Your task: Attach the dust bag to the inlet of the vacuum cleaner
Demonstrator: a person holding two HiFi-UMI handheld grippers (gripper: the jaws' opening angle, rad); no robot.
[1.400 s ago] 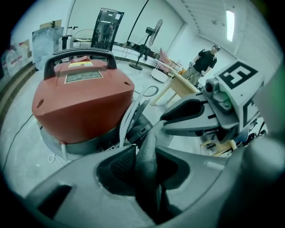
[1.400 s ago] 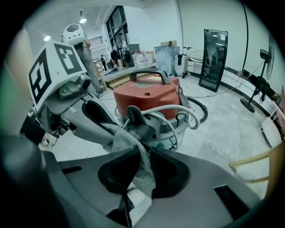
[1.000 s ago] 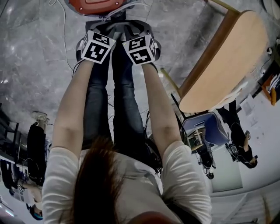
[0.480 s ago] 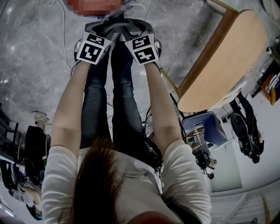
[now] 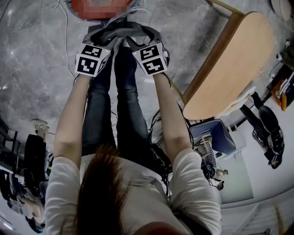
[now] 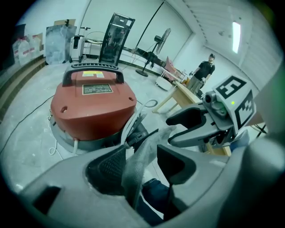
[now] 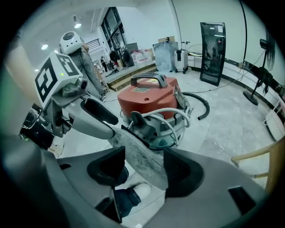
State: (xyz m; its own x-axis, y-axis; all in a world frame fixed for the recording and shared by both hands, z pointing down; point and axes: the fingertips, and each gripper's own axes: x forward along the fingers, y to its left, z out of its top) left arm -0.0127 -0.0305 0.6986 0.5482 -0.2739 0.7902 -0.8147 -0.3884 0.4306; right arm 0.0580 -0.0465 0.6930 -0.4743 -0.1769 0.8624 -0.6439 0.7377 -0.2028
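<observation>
The red vacuum cleaner point(image 5: 78, 10) point(image 6: 93, 107) point(image 7: 149, 95) stands on the floor ahead of the person's feet. The grey dust bag point(image 5: 120, 31) point(image 6: 133, 171) point(image 7: 144, 153) stretches from its black inlet fitting point(image 7: 141, 127) point(image 6: 136, 133) back toward both grippers. My left gripper point(image 5: 98, 36) point(image 6: 141, 167) has just been opening its jaws, and the bag's cloth hangs loose between the pads. My right gripper point(image 5: 143, 36) point(image 7: 144, 171) has likewise been opening, the cloth lying between its parted pads. Each gripper shows in the other's view, beside the bag.
A wooden table point(image 5: 229, 69) and a blue chair point(image 5: 216, 135) stand at the right. Cables point(image 5: 64, 27) and a black hose point(image 7: 202, 107) lie on the grey floor. The person's legs and shoe point(image 7: 138, 191) are below the grippers. Another person point(image 6: 205, 71) stands far off.
The two marker cubes have drawn apart; the left one has shifted left and tilted, and more of the dark bag shows between them. The camera view has tipped a little.
</observation>
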